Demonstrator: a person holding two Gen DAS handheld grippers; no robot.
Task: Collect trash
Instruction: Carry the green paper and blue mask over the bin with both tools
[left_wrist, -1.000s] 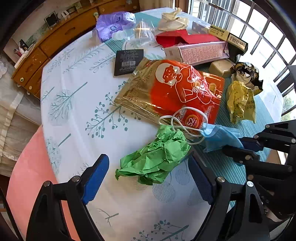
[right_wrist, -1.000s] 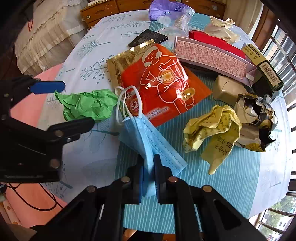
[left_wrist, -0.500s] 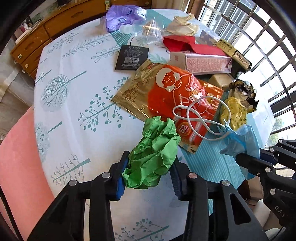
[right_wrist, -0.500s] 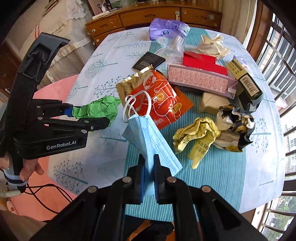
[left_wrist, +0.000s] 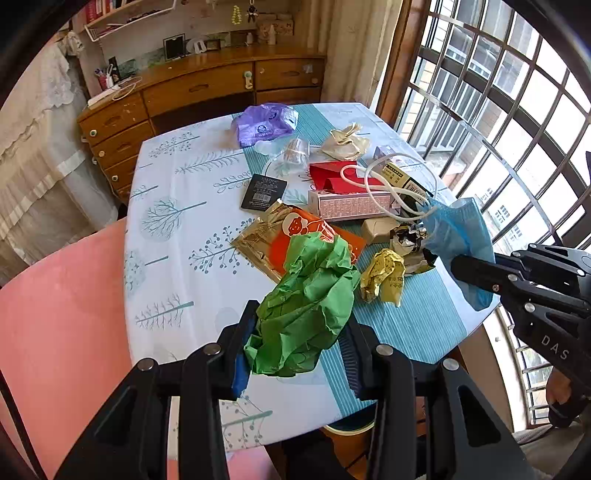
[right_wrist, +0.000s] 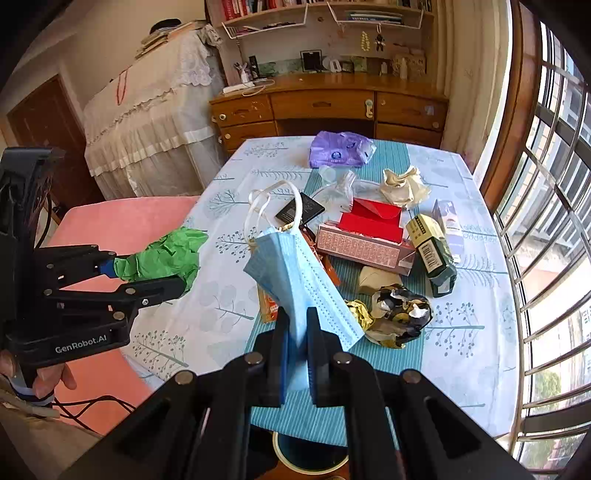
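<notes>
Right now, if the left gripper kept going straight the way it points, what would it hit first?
Probably the orange snack bag on the table. The left gripper is shut on the green paper, which would touch first. Depth is uncertain.

One green paper wad, one blue face mask, one purple bag, two grippers

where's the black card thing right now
The black card lies flat on the tablecloth mid-table in the left wrist view, between the gold-and-orange packet and the clear cup.
</notes>
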